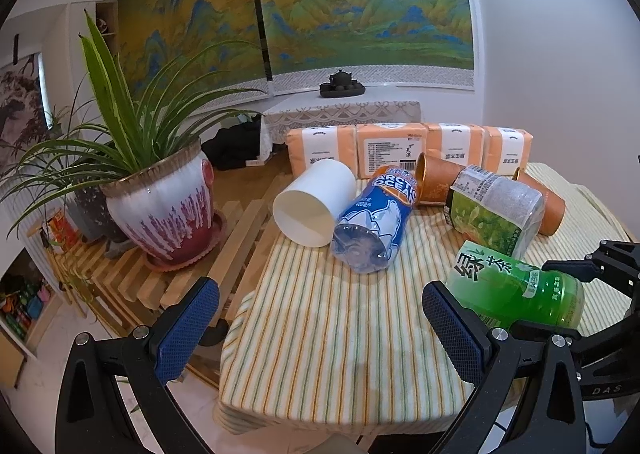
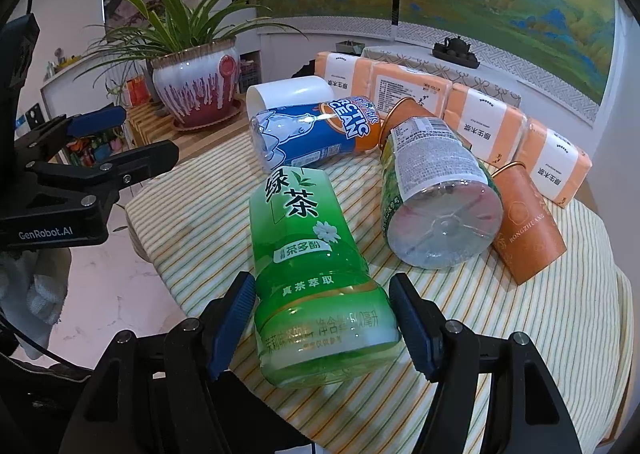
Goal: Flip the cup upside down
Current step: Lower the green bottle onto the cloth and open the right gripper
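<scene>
A white paper cup (image 1: 316, 202) (image 2: 288, 90) lies on its side at the far left of the striped tablecloth (image 1: 340, 342), mouth toward me. Two orange cups (image 1: 436, 182) (image 1: 550, 210) also lie on their sides farther right. My left gripper (image 1: 318, 294) is open over the table's near part, well short of the white cup, with nothing between its fingers. My right gripper (image 2: 322, 286) has its pads against the base end of a green tea bottle (image 2: 312, 238) (image 1: 516, 290) lying on the cloth.
An Arctic Ocean bottle (image 1: 376, 214) lies against the white cup, and a clear bottle with a green label (image 1: 496, 210) rests by the orange cups. Orange tissue packs (image 1: 392, 146) line the far edge. A potted plant (image 1: 164, 206) stands on a slatted bench at the left.
</scene>
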